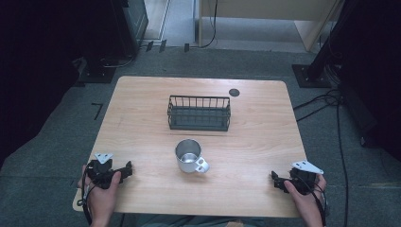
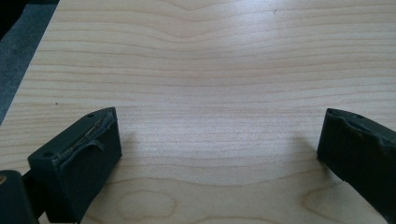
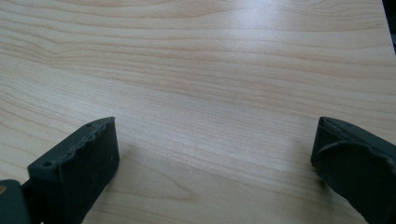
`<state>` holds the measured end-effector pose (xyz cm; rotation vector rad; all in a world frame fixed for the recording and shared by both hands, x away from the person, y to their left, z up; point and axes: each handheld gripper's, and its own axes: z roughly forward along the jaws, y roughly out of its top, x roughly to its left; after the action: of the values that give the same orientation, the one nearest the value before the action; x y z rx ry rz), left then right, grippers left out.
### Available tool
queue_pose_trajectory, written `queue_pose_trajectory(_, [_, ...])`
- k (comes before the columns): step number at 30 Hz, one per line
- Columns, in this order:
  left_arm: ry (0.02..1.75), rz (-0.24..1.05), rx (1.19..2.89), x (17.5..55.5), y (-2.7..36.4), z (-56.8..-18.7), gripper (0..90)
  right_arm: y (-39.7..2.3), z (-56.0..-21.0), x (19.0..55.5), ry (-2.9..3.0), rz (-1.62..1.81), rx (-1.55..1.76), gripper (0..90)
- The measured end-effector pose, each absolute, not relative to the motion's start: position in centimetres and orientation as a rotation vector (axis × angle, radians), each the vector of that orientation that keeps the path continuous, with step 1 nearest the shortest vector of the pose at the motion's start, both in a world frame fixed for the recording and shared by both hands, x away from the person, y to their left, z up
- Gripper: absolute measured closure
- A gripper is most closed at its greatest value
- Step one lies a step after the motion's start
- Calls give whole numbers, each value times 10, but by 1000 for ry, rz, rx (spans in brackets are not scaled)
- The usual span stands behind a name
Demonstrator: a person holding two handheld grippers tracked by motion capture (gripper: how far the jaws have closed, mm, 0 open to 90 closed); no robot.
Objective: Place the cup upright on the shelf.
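Both tools — left (image 1: 126, 169), right (image 1: 275, 178) — spread wide, empty, on grainy wood table (image 1: 142, 123); shiny, prob. steel mug (image 1: 189, 156) before wire basket (image 1: 199, 112).

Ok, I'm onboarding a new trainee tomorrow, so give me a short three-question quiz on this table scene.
1. True or false: the metal mug stands inside the wire basket.
2. The mug's handle points toward which side of the table: A) the far edge, B) the person's right and near edge, C) the person's left.
3. Fill in: both the left gripper and the right gripper have their jaws ____.

Key: 1 false, it stands on the table in front of the basket; 2 B; 3 open.
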<state>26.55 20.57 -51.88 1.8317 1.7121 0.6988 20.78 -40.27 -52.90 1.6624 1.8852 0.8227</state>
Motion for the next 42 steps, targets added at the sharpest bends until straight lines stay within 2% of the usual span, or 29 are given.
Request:
queue_pose_trajectory(13, [1712,699,1831,266,206,-519,0,-394,-519,209,1840,889,1694,3])
queue_pose_trajectory(42, [1712,699,1831,266,206,-519,0,-314,-458,226,1942,1072,1462,4])
